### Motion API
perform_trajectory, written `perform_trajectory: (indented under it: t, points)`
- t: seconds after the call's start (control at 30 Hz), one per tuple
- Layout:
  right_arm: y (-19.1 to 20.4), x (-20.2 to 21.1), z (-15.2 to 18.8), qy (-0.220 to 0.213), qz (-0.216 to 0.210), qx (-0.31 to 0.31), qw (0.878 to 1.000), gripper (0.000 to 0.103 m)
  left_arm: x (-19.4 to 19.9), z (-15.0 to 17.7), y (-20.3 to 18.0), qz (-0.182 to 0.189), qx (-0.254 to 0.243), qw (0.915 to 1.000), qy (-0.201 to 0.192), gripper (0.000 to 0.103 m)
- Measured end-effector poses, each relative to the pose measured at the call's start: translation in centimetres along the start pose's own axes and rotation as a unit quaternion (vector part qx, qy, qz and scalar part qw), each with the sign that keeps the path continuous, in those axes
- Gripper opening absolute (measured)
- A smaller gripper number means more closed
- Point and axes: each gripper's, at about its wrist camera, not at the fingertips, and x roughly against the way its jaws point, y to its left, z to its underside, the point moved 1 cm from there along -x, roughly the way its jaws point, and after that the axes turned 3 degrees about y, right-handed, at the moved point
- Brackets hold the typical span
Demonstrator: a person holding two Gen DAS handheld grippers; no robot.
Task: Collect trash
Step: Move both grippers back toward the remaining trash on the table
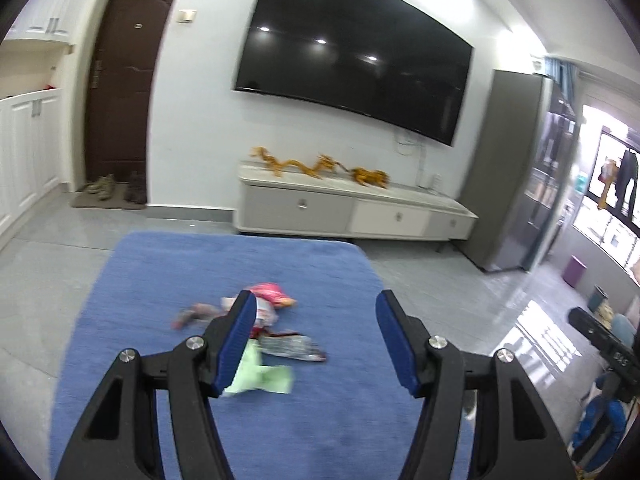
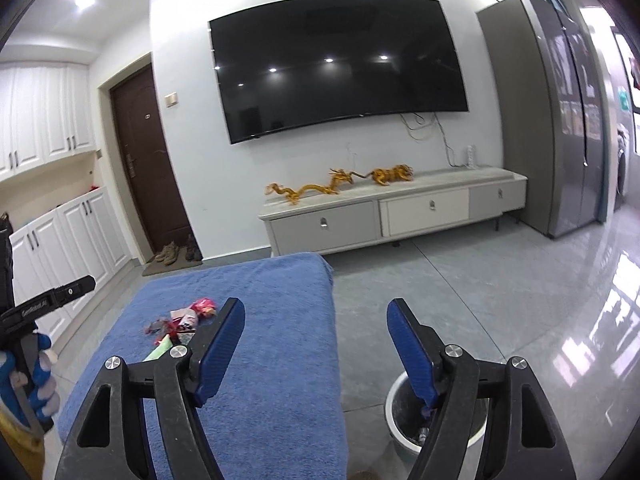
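Note:
Several pieces of trash lie in a loose pile on a blue cloth-covered table: a pink wrapper, a silver and red wrapper, a light green wrapper and a small reddish scrap. My left gripper is open and empty just above and behind the pile. My right gripper is open and empty over the table's right edge. The pile lies to its left. A white bin stands on the floor under its right finger.
A low TV cabinet with gold dragon figures stands against the far wall under a large TV. A dark door and shoes are at left. A grey fridge is at right. Grey tile floor surrounds the table.

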Motion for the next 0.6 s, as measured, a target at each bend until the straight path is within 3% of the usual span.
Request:
perform_trajectory:
  t: [0.13,0.3,0.6]
  points:
    - [0.6,-0.9,0.0,0.004,-0.008,0.007,1.0,0.072,0.7,-0.4,3.8,-0.034,0.019,0.9992,-0.011,0.06]
    - [1.0,-2.2,0.2,0.018,-0.017,0.015,1.0,0.072,-0.1,-0.2,6.6,-0.041,0.035,0.9985,-0.001,0.06]
    - [2.5,-6.7,0.8,0.063,-0.04,0.034,0.997,0.072,-5.6,4.0,7.4,-0.003,0.03,0.9956,0.089,0.06]
